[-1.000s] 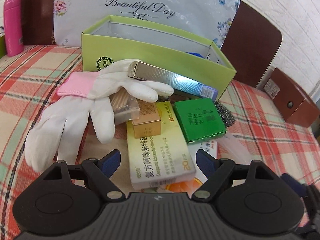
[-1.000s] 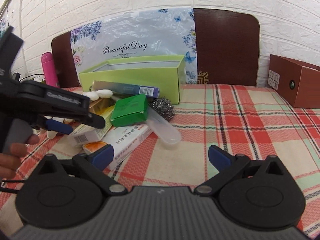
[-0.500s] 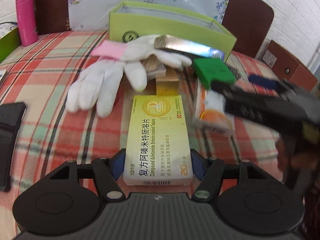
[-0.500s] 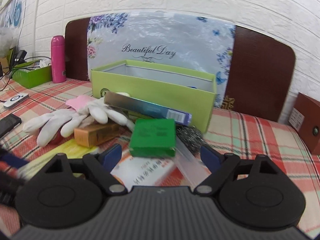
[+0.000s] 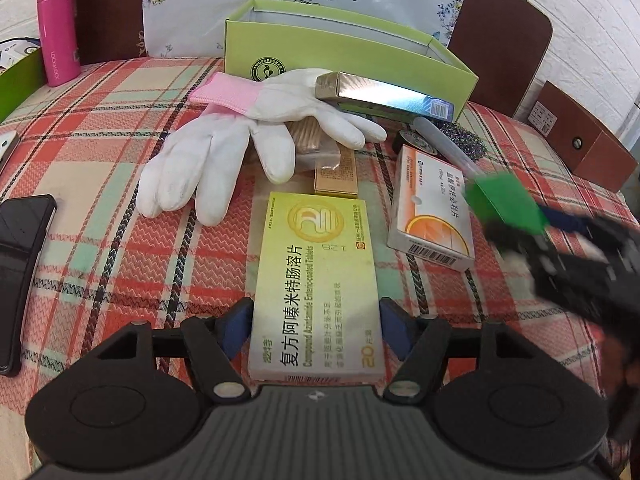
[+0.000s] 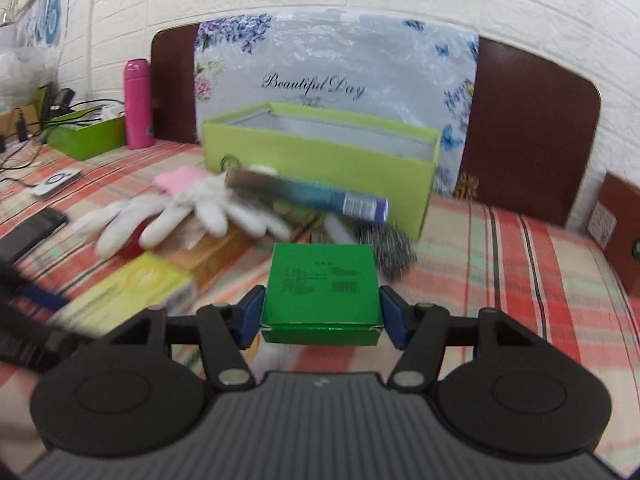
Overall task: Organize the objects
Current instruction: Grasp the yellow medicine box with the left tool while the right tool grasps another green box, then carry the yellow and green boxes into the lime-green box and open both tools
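While a woven plaid cloth of red, cream and mint covers the desk [image 5: 100, 128], the left claw [image 5: 314, 326] clamps the near end of a flat yellow cardboard medicine box [image 5: 316, 280] with glossy printed lettering, its blue pads pressed to both long sides; the box lies on the cloth. Beyond it sit a small gold carton [image 5: 335, 172] and a pair of soft white gloves [image 5: 224, 148] with pink knitted cuffs, one draped over the other. A long, shiny metallic-foil box [image 5: 384, 96] rests tilted across the pile just in front of the open lime-green cardboard box [image 5: 348, 54], which has a pale lining. To the right lies a white and orange carton [image 5: 432, 216], with a clear plastic tube [image 5: 444, 140] and a wiry steel scouring ball [image 5: 464, 142] behind it. In the right wrist view, the right claw [image 6: 322, 316] grips a matte green carton [image 6: 322, 292], squarish with crisp edges and dark print on top, held clear above the cloth in front of the lime-green box. A smooth pink bottle [image 5: 58, 28] stands upright at far left, and a dark phone [image 5: 20, 268] lies flat near the left edge
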Demonstrator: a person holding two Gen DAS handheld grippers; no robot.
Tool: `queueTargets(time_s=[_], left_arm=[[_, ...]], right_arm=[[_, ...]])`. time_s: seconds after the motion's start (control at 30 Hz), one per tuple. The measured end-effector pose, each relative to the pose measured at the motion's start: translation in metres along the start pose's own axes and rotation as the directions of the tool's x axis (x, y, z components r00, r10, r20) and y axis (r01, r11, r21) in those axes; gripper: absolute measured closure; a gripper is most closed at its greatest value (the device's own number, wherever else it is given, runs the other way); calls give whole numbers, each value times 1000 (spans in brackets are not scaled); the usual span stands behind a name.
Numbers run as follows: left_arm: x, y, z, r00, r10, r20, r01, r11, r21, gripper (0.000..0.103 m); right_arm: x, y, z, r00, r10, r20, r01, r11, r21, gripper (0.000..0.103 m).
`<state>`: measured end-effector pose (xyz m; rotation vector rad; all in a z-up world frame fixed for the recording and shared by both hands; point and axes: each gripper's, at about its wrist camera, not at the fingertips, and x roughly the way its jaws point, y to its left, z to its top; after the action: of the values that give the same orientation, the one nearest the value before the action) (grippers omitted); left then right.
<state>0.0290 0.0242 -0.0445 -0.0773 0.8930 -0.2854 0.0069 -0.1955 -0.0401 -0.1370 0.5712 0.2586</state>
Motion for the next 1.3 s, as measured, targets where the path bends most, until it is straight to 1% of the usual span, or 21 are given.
queueTargets(time_s=[0.07,0.13,0.17,0.23,0.33,0.37,0.4,0.47,0.53,0.6,0.7,0.8,0.87,0.9,0.97,1.03,1.1,1.3], left_arm=[[3,-1,2,1000,8,1,-8,1000,-2,28],[6,-4,6,1000,19,0,-19,1000,6,26],[9,-6,8,1000,24,1,-24,1000,14,25],[17,-10,13,999,44,4,-44,998,34,25],[23,-15,16,998,64,14,-64,996,68,26],[22,-17,15,997,74,16,-75,994,80,32],[20,-18,13,997,77,19,-78,992,97,34],[16,-17,9,999,53,11,-53,993,110,34],[13,-17,5,999,47,13,-48,993,112,34],[14,-17,3,999,49,21,-51,992,114,32],[18,-21,5,998,64,20,-66,990,123,23],[21,-24,5,997,77,23,-80,989,128,19],[21,-25,5,996,82,25,-85,989,120,18],[22,-25,5,996,85,26,-88,989,119,18],[22,-26,5,995,92,30,-95,988,119,18],[22,-27,5,995,97,32,-101,987,122,18],[22,-27,5,995,96,32,-99,988,117,18],[23,-28,5,994,104,42,-108,987,117,19]], right_arm=[[-18,-7,-18,999,2,-35,-1,1000,28,43],[-31,-11,-34,997,-20,-70,23,999,47,43],[-34,-12,-40,996,-28,-89,33,998,57,42],[-36,-13,-50,993,-20,-119,30,996,81,42],[-34,-11,-54,992,-21,-127,35,994,106,37],[-33,-9,-53,992,-23,-125,37,994,105,34],[-33,-6,-52,992,-23,-122,36,994,102,32],[-32,-3,-51,993,-14,-114,25,995,92,30],[-31,-1,-51,993,-12,-118,22,996,87,28],[-27,-2,-53,991,-15,-134,27,996,90,28],[-26,-2,-53,991,-17,-134,30,995,92,28],[-25,-1,-52,990,-25,-135,37,996,85,28],[-24,-1,-52,990,-23,-137,36,996,87,29],[-24,0,-51,990,-19,-139,31,996,88,34],[-24,1,-50,991,19,-134,-7,996,91,42],[-23,5,-49,990,36,-134,-24,996,87,42],[-22,11,-49,991,27,-131,-18,998,64,42],[-18,14,-46,990,34,-136,-25,997,69,42]])
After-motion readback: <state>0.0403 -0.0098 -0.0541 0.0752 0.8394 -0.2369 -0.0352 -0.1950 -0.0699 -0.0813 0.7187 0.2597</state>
